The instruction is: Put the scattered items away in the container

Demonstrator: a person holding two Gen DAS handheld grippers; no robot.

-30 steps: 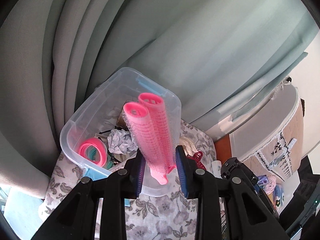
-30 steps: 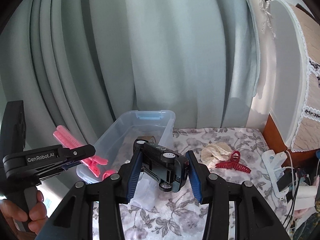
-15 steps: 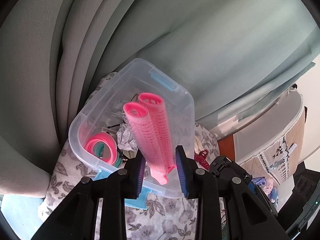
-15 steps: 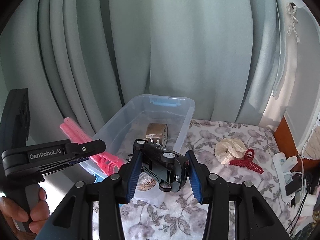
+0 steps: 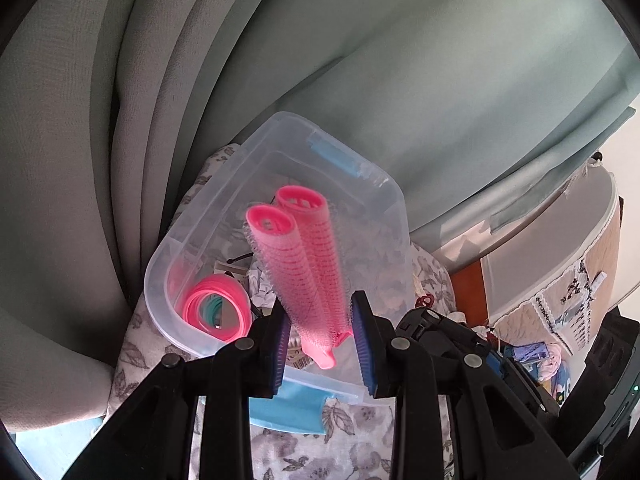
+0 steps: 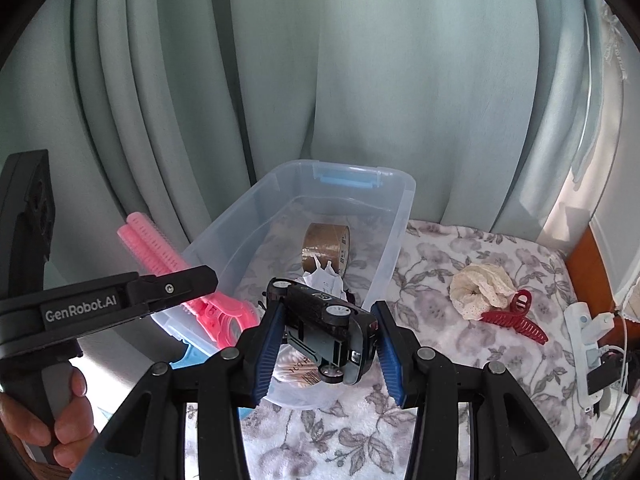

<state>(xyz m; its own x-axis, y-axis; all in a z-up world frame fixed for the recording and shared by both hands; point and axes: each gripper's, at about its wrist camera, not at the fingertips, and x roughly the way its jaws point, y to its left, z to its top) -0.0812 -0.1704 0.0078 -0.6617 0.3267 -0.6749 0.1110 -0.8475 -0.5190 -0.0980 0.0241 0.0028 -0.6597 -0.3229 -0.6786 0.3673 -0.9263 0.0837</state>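
Note:
My left gripper [image 5: 320, 340] is shut on a pink double hair roller [image 5: 304, 272] and holds it above the near left part of a clear plastic bin [image 5: 384, 184]. The roller [image 6: 154, 252] and bin [image 6: 400, 216] also show in the right wrist view. My right gripper [image 6: 328, 344] is shut on a dark toy car [image 6: 324, 328], upside down, above the bin's near end. The bin holds pink and teal hair rings [image 5: 216, 312], crumpled paper [image 5: 262, 292] and a brown tape roll [image 6: 326, 246].
A cream lace scrunchie [image 6: 480, 288] and a red claw clip [image 6: 516, 318] lie on the floral cloth [image 6: 440, 340] right of the bin. A white power strip [image 6: 580, 340] with cables sits at the far right. Grey-green curtains [image 6: 360, 80] hang behind.
Both grippers have moved further over the bin with their loads. The roller now hangs over the bin's inside, and the car is over its near end.

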